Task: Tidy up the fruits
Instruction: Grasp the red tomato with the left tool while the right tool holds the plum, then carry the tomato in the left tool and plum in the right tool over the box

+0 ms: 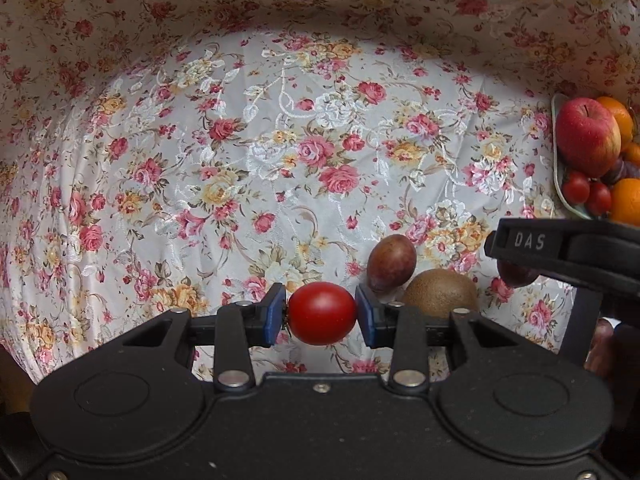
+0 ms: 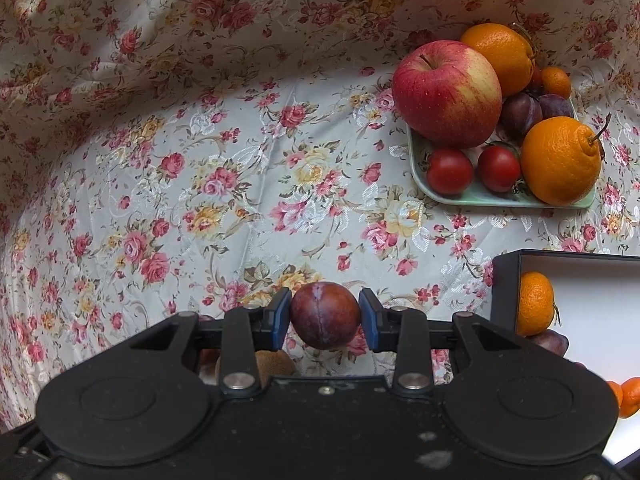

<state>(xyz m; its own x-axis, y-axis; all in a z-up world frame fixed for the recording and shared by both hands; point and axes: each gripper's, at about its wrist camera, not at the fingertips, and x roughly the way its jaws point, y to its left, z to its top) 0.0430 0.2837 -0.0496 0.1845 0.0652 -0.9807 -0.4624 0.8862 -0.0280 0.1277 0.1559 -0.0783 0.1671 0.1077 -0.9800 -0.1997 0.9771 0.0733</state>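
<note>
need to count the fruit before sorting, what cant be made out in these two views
- Box, right wrist view: cut off by the right edge and hidden behind the right gripper, so its fruit count is unknown.
- Kiwi, left wrist view: lower part hidden behind the left gripper.
- Tray, left wrist view: cut off by the right edge.

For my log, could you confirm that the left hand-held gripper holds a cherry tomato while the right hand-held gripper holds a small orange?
Not quite. The left hand-held gripper does hold a cherry tomato, but the right hand-held gripper holds a dark plum, not an orange, as the right wrist view shows. The oranges sit on the green tray and in the box.
</note>
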